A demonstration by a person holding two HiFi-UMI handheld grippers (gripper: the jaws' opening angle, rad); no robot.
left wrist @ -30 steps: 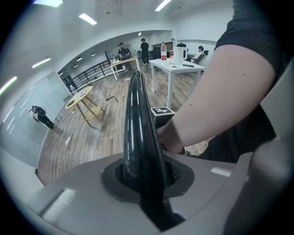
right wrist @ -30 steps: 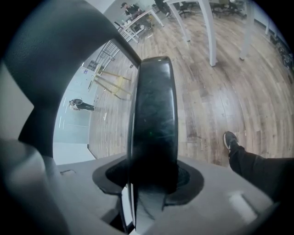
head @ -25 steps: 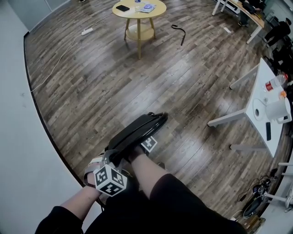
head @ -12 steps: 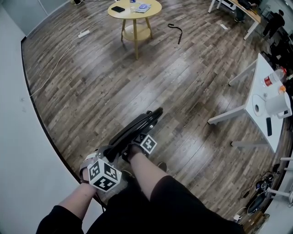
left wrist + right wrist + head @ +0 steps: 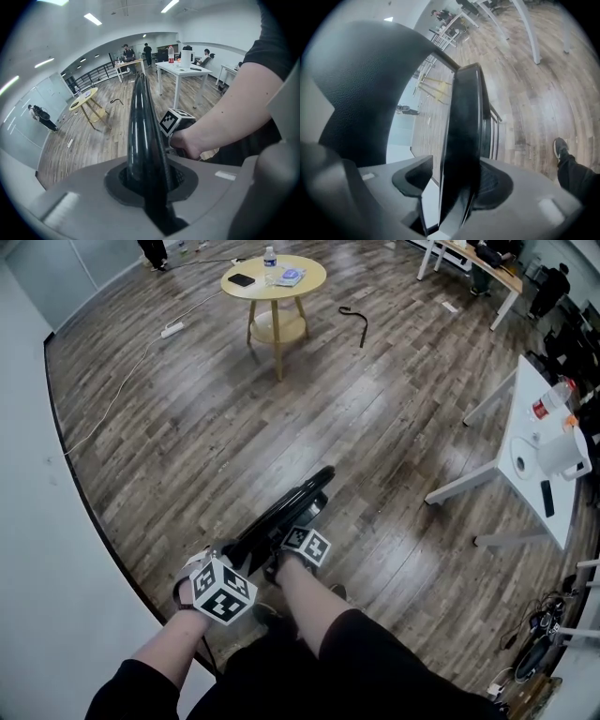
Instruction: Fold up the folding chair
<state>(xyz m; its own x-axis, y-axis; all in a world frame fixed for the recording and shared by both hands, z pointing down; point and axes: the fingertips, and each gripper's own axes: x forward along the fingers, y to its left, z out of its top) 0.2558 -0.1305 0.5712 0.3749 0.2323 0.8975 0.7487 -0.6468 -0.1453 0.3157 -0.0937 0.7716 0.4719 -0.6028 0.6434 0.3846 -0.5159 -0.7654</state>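
Since a second ago the folding chair (image 5: 286, 507) has closed flatter, upright on the near floor (image 5: 375, 427): fold looks done, left gripper (image 5: 147, 180) clamped on its rim, right gripper (image 5: 454, 183) jaws just opening around it, one pad clear.

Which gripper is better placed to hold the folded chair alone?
Probably left. The left gripper is clamped on the folding chair; the right gripper's jaws have just been opening, chair loose between them.

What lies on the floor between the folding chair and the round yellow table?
Only bare wooden floor separates the chair from the table; head view.
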